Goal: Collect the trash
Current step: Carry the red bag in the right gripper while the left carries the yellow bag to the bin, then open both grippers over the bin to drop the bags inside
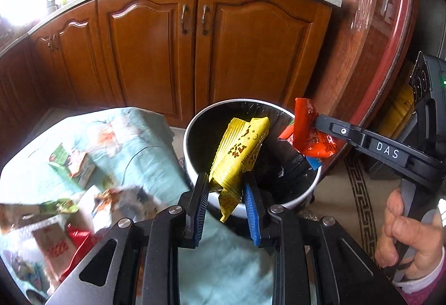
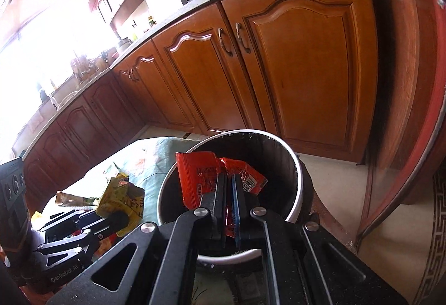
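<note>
My left gripper [image 1: 226, 182] is shut on a crumpled yellow snack wrapper [image 1: 239, 151], held over the near rim of a white bin with a black liner [image 1: 195, 126]. In the same view my right gripper [image 1: 316, 120] reaches in from the right, shut on a red wrapper [image 1: 306, 129] over the bin's far right rim. The right wrist view shows the right gripper [image 2: 229, 179] pinching the red wrapper [image 2: 198, 176] above the bin [image 2: 295, 165]. The left gripper [image 2: 122, 218] with the yellow wrapper [image 2: 122, 196] sits at the lower left there.
A pale green cloth-covered surface [image 1: 133, 143] left of the bin holds several more wrappers [image 1: 72, 165] and a red packet [image 1: 78, 235]. Wooden kitchen cabinets [image 1: 195, 48] stand behind. A round glass-topped table edge [image 1: 401, 53] curves on the right. A hand [image 1: 409, 238] grips the right handle.
</note>
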